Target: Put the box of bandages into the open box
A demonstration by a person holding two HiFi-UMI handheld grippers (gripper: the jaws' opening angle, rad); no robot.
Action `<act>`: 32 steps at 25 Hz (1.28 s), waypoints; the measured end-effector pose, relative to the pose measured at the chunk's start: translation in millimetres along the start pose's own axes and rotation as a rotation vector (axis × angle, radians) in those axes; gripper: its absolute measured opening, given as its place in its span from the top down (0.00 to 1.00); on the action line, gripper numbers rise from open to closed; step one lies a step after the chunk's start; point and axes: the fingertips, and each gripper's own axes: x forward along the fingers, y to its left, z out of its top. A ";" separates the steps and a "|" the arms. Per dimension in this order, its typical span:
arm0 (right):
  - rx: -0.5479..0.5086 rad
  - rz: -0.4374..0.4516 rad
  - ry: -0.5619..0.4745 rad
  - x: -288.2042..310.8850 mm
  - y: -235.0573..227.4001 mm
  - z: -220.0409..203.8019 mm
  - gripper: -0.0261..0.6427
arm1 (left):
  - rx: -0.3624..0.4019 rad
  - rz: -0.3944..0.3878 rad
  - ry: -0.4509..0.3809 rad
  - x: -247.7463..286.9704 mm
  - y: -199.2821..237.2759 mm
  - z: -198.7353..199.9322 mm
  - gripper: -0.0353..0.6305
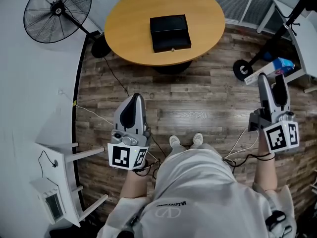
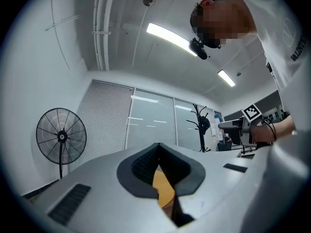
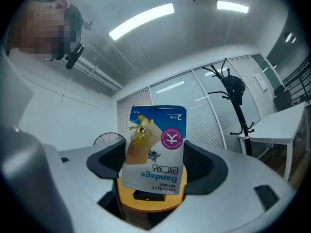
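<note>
The box of bandages [image 3: 154, 152], blue and white with a cartoon print, stands upside down between the pads of my right gripper [image 1: 272, 79], which is shut on it. In the head view its blue end [image 1: 280, 64] shows past the jaw tips, above the wooden floor at the right. A black box [image 1: 170, 32] lies on the round wooden table [image 1: 129, 19] ahead; I see it small and low in the right gripper view, the black box [image 3: 146, 196]. My left gripper [image 1: 133, 99] hangs over the floor at the left, shut and empty.
A standing fan [image 1: 58, 9] is at the far left of the table. A white rack [image 1: 62, 175] stands at my left. A coat stand's wheeled base [image 1: 242, 69] and a white desk [image 1: 299, 31] are at the right. Cables [image 1: 94, 114] trail over the floor.
</note>
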 end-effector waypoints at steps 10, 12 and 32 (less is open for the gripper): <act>-0.011 0.020 0.016 -6.0 -22.8 -4.2 0.39 | 0.020 0.022 0.001 2.8 -25.9 4.1 0.94; -0.006 0.030 0.017 -6.5 -30.6 -5.7 0.39 | 0.022 0.031 0.001 5.1 -32.0 3.4 0.94; 0.057 0.111 0.095 29.5 -35.6 -53.3 0.39 | 0.051 0.085 0.043 13.3 -33.1 -16.2 0.94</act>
